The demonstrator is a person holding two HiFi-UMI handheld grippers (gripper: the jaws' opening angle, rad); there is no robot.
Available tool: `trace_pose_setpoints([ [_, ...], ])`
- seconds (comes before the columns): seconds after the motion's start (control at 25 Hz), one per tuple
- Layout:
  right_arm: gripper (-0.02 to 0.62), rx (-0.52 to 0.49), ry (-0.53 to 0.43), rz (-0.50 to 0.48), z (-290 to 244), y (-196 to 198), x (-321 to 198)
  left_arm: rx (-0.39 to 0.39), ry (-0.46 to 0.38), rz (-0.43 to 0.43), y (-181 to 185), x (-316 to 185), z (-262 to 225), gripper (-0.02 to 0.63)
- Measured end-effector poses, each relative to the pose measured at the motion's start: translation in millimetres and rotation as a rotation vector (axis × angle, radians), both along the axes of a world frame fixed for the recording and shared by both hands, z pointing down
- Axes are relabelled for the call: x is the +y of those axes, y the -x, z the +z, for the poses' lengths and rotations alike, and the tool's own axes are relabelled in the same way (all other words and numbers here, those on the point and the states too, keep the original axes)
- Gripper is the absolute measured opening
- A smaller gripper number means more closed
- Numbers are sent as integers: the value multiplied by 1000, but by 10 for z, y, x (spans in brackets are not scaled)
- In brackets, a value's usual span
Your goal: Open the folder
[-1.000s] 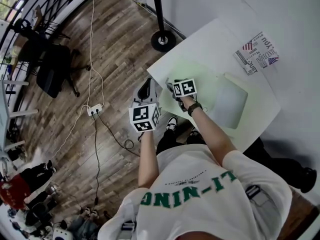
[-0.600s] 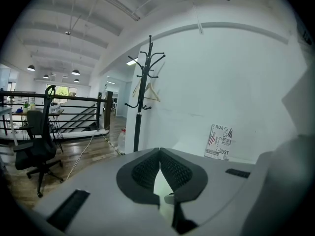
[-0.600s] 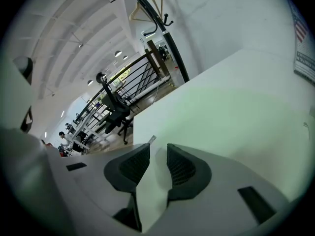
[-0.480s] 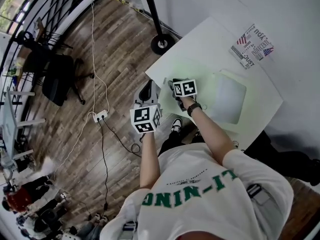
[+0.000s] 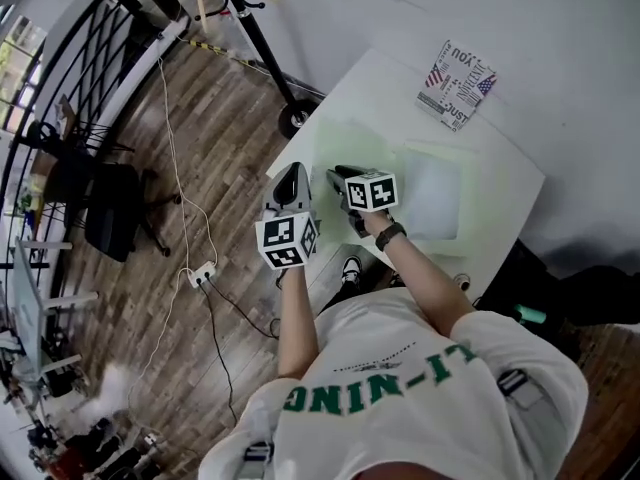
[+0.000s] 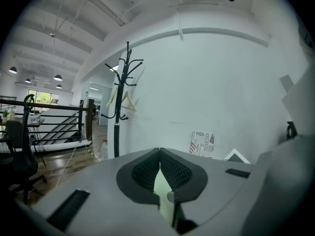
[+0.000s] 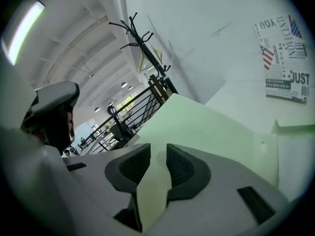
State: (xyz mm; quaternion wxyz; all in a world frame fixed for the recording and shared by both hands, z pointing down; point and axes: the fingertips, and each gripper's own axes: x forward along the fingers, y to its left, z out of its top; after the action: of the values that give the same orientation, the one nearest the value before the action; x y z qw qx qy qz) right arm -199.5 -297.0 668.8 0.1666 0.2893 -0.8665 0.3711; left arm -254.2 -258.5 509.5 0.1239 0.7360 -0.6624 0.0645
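Observation:
A pale green translucent folder (image 5: 430, 193) lies on the white table (image 5: 500, 173). My right gripper (image 5: 340, 180) is at the folder's near left corner. Its jaws are closing on the folder's cover (image 7: 197, 122), and in the right gripper view that sheet runs between the pads and slopes up away from them. My left gripper (image 5: 291, 180) is just left of it at the table's edge. Its fingertips meet in the left gripper view, and a strip of the pale green folder (image 6: 162, 191) shows between the pads.
A printed leaflet (image 5: 456, 83) lies at the table's far corner by the white wall. A black coat stand (image 5: 297, 118) rises off the table's left side. Below me on the wooden floor are a power strip (image 5: 202, 273) with cables and a black chair (image 5: 100, 208).
Both grippers have risen beside each other at the folder's corner. The right gripper's jaws have narrowed onto the cover, and the head camera's view has shifted.

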Motion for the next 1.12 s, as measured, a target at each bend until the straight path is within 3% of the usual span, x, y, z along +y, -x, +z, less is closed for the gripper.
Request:
trace_pose_setpoints([
  [0.12,115,-30,-48,41,-208,-295,-77,-9,-5,43,-265,-60,-56,15],
  [0.36,114,83,-253,163,-718,-1142,-232,-17,-40,146,-817,-169,-214,15],
  [0.6,72,60,-331,314,-1197,-1959,-193,-22,-63,239,-1355,-204,-351,15],
  [0.8,55,163,-480,411,-1585,-2586,-120,-26,-94,326,-1839,-218,-506,15],
  [1.12,17,129,-519,542,-1982,-3258,73,-43,-141,407,-2389,-260,-730,15],
])
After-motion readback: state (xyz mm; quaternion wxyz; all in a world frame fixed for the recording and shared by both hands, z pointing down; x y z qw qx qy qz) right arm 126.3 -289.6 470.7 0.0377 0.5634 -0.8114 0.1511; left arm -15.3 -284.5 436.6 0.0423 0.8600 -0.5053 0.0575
